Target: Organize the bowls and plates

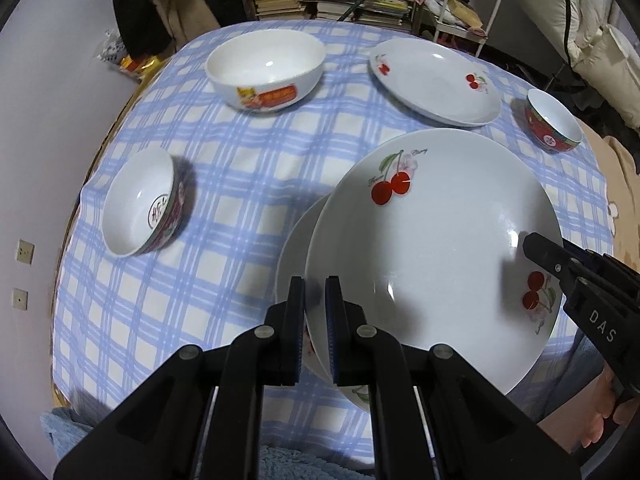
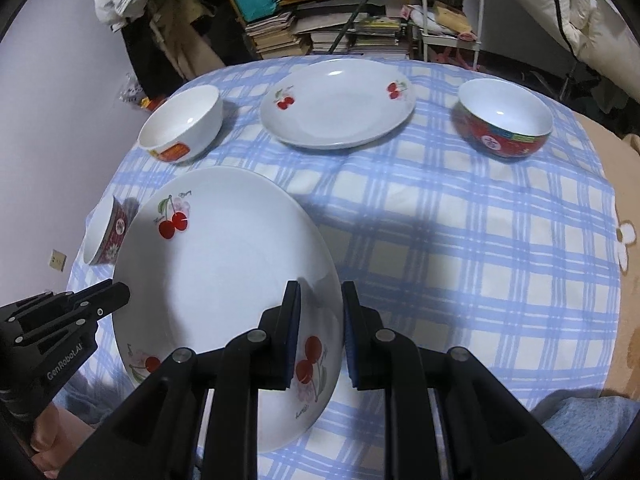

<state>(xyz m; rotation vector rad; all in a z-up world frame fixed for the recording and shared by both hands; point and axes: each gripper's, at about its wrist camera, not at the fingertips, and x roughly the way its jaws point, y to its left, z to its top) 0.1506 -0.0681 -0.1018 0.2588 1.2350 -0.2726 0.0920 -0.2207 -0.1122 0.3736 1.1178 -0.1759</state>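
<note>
Gripping 1 empty cherry plate [image 1: 436, 248] above another plate [image 1: 294, 248]

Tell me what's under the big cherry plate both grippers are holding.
Under the held plate, another white dish's rim peeks out on the left, on the checked tablecloth. The rest of that dish is covered.

**A:** Where does your left wrist camera sit?

**B:** Right behind your left gripper [image 1: 314, 320], looking steeply down and forward over the table [image 1: 248, 160], very near the cherry plate [image 1: 432, 248]. Your right gripper [image 1: 576, 276] enters at its right edge.

**A:** And your right wrist camera?

**B:** Behind your right gripper [image 2: 320, 336], tilted down the same way, equally close. Your left gripper [image 2: 100, 300] shows at its left edge.

**A:** What do both views share?

**B:** The cherry plate, the checked tablecloth [image 2: 460, 260], the far plate [image 2: 338, 108], the three bowls, and the stacked books [image 2: 280, 36] beyond.
</note>
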